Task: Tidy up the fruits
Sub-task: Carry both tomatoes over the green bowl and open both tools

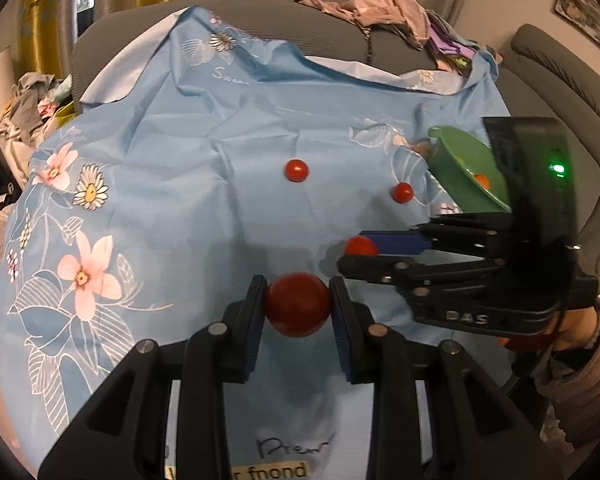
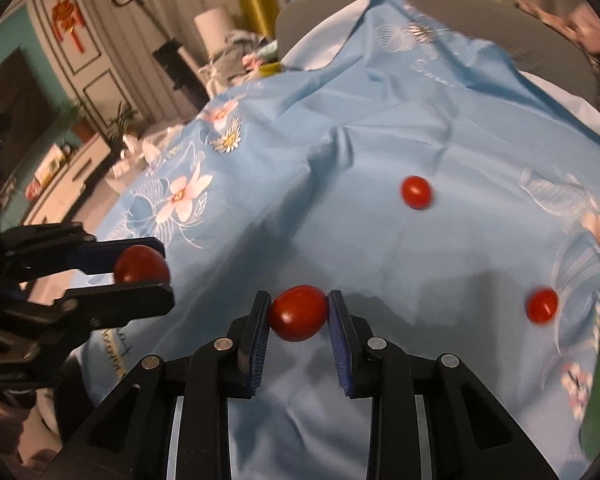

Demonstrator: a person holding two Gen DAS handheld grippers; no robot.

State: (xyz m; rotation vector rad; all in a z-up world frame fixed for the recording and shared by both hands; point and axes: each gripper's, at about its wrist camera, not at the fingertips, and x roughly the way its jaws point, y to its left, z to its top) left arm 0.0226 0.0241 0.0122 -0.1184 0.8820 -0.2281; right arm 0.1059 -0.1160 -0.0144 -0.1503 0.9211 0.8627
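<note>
Here, one tomato (image 1: pixel 298 305) pinched in left tongs (image 1: pixel 298 300), another (image 2: pixel 299 313) in right tongs (image 2: pixel 299 312)

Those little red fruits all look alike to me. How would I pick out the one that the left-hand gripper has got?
Start at the blue flowered cloth and find the green bowl at its edge. Two cherry tomatoes lie loose on the cloth beside it. Nearer the camera, the left gripper pinches the left-held tomato off the cloth, darker and rounder than the one in the right gripper.
</note>
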